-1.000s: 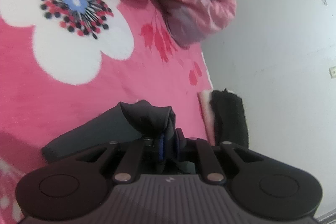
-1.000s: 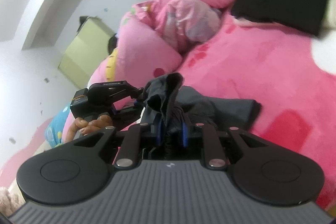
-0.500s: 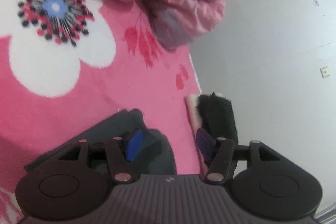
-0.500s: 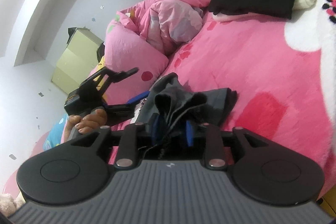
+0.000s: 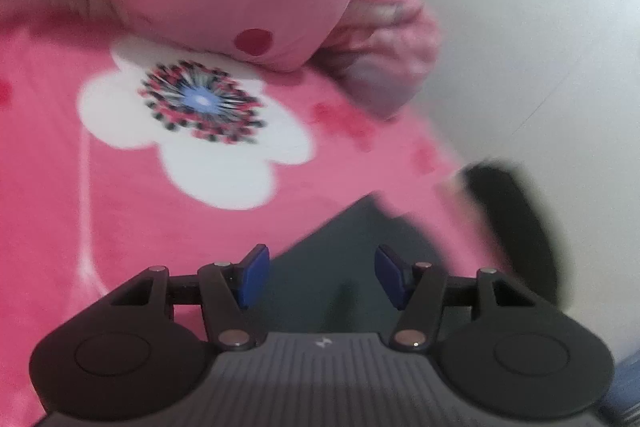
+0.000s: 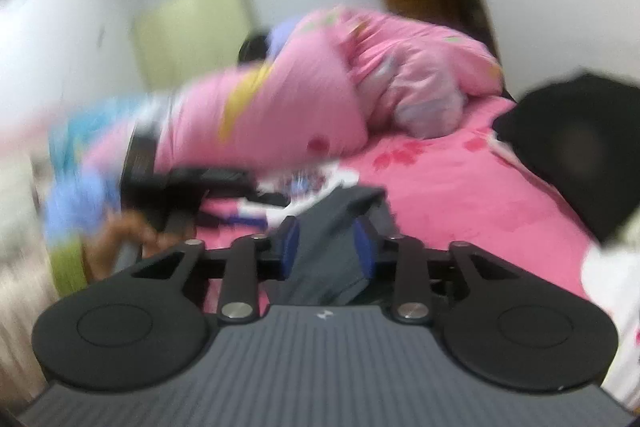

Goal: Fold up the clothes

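The dark grey garment [image 5: 340, 259] lies on the pink bed [image 5: 120, 211], low in both views, just in front of the two grippers. The left gripper [image 5: 320, 277] hangs over it with its jaws wide apart and nothing between them, so it looks ready to take a new hold or has no job right now. The right gripper [image 6: 326, 247] has its jaws apart too, with cloth lying loosely between them, not pinched. The garment looks soft, partly folded and a bit lumpy at one edge. Both pictures are blurry. A black pile [image 6: 580, 151] sits well apart at the bed's side.
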`<state>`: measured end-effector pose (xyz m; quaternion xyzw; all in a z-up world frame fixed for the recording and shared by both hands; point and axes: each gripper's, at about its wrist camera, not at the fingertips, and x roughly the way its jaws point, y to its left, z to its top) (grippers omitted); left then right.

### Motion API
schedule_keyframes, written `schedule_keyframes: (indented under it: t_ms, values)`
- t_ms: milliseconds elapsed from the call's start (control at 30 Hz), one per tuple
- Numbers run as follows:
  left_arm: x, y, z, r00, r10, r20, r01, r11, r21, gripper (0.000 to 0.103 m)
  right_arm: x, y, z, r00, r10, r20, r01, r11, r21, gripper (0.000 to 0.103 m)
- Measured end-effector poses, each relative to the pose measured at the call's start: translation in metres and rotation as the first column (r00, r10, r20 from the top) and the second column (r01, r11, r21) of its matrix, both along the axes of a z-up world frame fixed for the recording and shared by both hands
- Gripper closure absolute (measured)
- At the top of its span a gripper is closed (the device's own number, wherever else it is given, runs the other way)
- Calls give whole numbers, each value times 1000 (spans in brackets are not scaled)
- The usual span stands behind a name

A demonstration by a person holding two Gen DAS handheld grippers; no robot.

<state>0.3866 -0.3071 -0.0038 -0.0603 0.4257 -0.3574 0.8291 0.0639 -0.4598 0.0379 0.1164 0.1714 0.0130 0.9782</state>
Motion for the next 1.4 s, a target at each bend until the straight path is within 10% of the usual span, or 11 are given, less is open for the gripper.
schedule_keyframes:
  t_ms: [100,300,633,867,1000,1167,1400]
  values:
    - [-4,-13,-18,998,-3,56,-4,992,123,47,19,15,-21,990,-43,-134,17,982,-189,88]
    - [-2,-10,-30,996,-15,88,8,997,80,44,15,-17,-40,968,-136,-210,118,988,-98,86]
    - [-38,20,3,968,74,241,-67,997,-38,46,13,2,-3,960,-148,-236,84,961,-263,86]
    - [-78,0,1,934,-143,328,159,987,-23,44,54,6,34,980,-58,-191,14,974,-224,86]
    - [-70,-16,-29,949,-167,266,149,985,85,46,100,15,12,957,31,-287,-81,983,-162,87]
    - [-53,3,-31,973,-118,197,125,992,-26,46,109,-30,-31,869,-71,-489,53,997,-51,87]
    - [-48,10,-34,979,-112,173,127,989,-79,44,129,-20,23,927,-11,-374,-12,998,-59,86]
